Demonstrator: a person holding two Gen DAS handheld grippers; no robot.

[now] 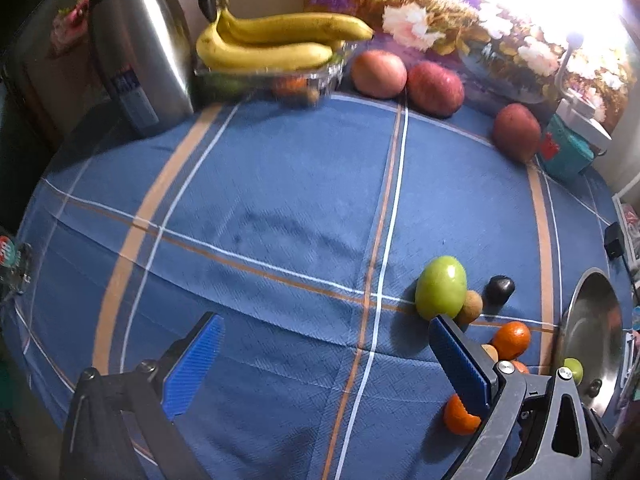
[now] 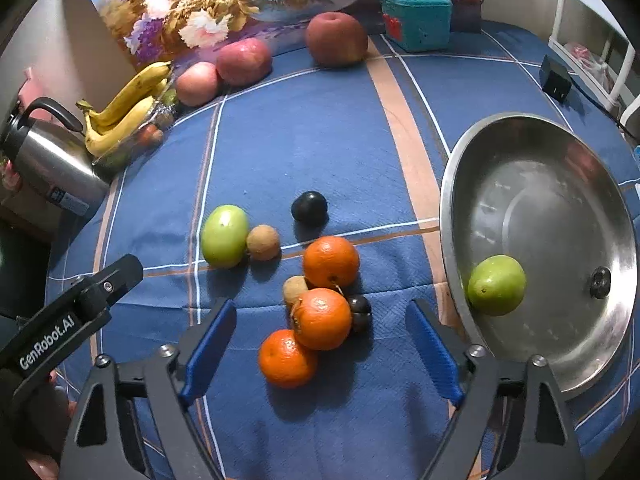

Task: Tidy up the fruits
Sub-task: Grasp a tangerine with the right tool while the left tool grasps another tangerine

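Right gripper (image 2: 320, 354) jaws wide, nothing gripped; three oranges (image 2: 322, 318) lie clustered between and ahead of its fingers, with a dark plum (image 2: 359, 312) and brown longan (image 2: 294, 289) wedged in. Left gripper (image 1: 324, 364) wide, empty, over bare blue tablecloth (image 1: 280, 200). One green apple (image 2: 496, 285) in steel bowl (image 2: 560, 184); another (image 2: 224, 236) on cloth. Kettle (image 1: 140, 48), bananas (image 1: 272, 40) at back.

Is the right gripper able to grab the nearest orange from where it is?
Probably yes. The right gripper is open, its blue fingers either side of the nearest orange with nothing over it. A second orange touches it and may get nudged.
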